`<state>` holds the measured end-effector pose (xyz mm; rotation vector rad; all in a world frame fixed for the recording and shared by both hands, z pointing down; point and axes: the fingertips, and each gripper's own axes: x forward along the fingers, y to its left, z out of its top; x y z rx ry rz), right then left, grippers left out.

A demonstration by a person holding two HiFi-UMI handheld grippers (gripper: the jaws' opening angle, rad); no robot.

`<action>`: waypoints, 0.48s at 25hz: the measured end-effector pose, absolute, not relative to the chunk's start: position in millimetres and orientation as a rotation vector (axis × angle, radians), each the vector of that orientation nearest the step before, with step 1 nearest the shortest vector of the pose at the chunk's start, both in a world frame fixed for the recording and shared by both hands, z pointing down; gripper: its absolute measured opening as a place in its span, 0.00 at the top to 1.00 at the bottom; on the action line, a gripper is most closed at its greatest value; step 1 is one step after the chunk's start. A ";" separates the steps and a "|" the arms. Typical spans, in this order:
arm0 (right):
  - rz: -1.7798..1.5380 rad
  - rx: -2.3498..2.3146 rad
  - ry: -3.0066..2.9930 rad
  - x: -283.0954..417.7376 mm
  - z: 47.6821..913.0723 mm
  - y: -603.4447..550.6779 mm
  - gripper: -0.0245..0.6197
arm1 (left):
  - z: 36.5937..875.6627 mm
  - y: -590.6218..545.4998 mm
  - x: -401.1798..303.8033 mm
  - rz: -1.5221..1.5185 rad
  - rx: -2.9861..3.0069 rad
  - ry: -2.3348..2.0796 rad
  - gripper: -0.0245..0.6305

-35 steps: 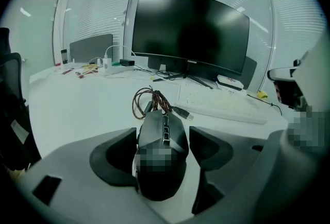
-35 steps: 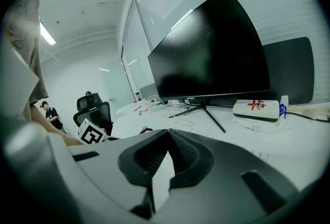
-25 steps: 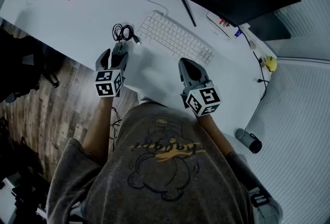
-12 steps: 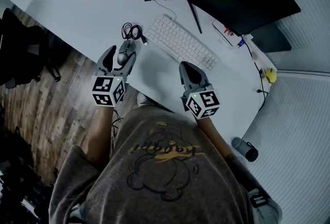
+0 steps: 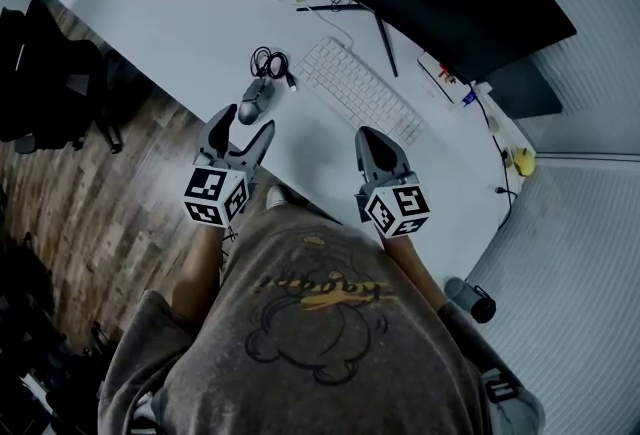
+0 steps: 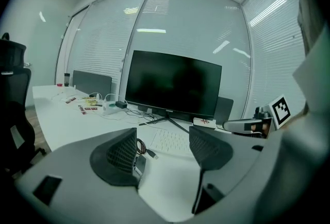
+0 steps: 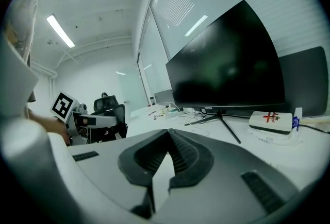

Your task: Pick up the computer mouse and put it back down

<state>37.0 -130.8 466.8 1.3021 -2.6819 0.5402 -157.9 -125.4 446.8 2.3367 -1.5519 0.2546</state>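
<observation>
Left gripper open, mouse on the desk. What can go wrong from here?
1. The mouse lies right beside the coiled cable. If the open left gripper goes in for it, a jaw could snag the cable and drag it along.
2. The mouse sits fairly near the front edge of the desk. A glancing bump from a jaw might push it toward that edge.

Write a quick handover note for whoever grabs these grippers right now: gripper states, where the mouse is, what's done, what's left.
Left gripper: open, empty, hovering just short of the mouse.
Right gripper: shut, empty, over the desk.
Mouse: on the desk beside the coiled cable, left of the keyboard, nothing touching it.
Done: mouse looks set down and released.
Left: likely nothing.
</observation>
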 end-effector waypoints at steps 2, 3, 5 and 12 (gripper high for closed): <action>0.527 1.299 -2.684 38.1 465.0 -127.0 0.97 | 445.9 -121.3 -158.6 0.258 2.342 -1.563 0.49; 0.521 1.298 -2.686 38.6 464.1 -125.8 0.97 | 445.4 -119.8 -158.6 0.261 2.345 -1.568 0.49; 0.513 1.297 -2.692 38.4 462.2 -123.7 0.97 | 444.1 -116.3 -158.5 0.261 2.352 -1.576 0.49; 0.501 1.285 -2.703 34.6 461.3 -115.5 0.97 | 447.5 -100.8 -160.2 0.253 2.351 -1.606 0.82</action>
